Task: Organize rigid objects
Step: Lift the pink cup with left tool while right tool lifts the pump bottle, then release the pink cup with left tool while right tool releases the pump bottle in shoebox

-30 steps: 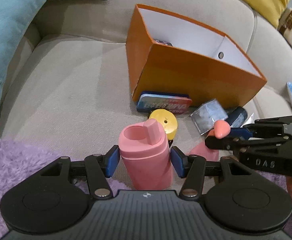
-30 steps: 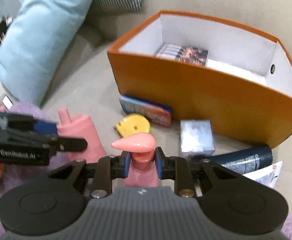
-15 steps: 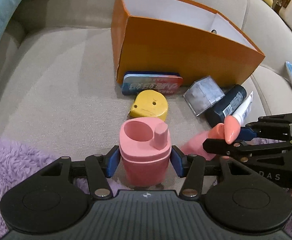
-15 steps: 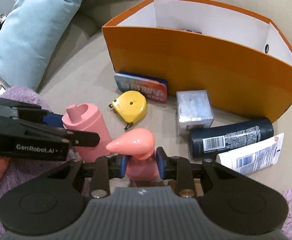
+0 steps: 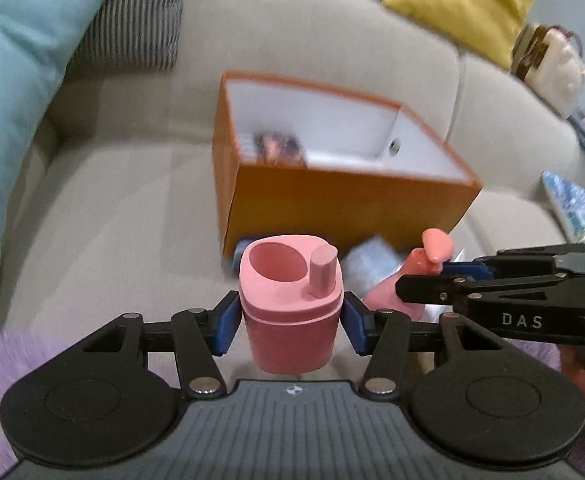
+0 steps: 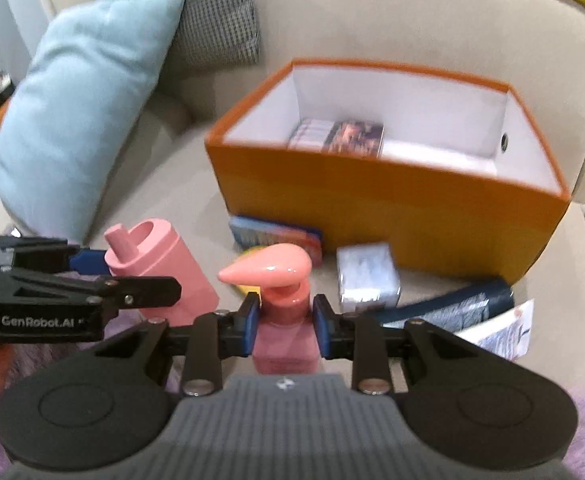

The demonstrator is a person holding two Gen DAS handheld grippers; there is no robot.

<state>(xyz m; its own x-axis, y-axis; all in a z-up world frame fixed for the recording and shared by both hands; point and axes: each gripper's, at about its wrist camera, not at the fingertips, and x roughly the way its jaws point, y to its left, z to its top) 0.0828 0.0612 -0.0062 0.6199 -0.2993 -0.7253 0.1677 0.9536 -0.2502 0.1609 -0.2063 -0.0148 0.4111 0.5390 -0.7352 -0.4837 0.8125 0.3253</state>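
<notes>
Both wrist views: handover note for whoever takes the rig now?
Left gripper: shut on the pink cup, off the sofa.
Right gripper: shut on the pink pump bottle.
Orange box: only a card pack inside.
Left on the sofa beside the box: blue tin, clear cube, dark bottle, white tube.
Next: probably drop both pink items in the box.

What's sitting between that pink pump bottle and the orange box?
In the right wrist view, a red-and-blue tin and a yellow tape measure lie between pump bottle and orange box.
</notes>
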